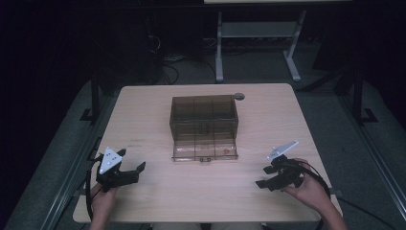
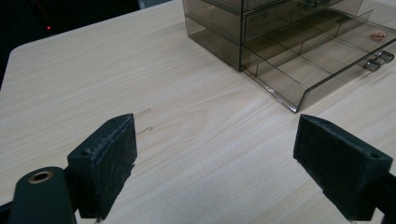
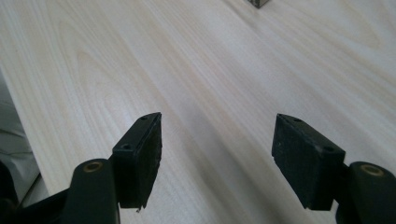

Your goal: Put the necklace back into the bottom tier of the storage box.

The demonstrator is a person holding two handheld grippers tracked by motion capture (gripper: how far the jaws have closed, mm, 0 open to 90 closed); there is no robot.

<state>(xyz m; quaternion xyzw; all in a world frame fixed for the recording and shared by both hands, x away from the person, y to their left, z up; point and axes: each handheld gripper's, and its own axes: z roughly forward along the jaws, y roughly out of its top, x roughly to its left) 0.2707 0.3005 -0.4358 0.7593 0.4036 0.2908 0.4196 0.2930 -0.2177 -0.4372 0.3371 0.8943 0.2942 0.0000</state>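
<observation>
Unit: smoked-plastic drawer organiser, table centre, well fwd of both grippers.
Drawer: bottom drawer pulled out toward the person; long axis runs L–R across the table; handle at front-edge midpoint.
Contents: small orange-pink item in the drawer's right-end compartment; type unclear.
L gripper: jaws spread wide, holding nothing; drawer lies fwd and to its right.
R gripper: jaws spread wide, holding nothing; drawer lies fwd and to its left.
Nearer: roughly equal; R looks slightly closer to the item end, by my judgement.
</observation>
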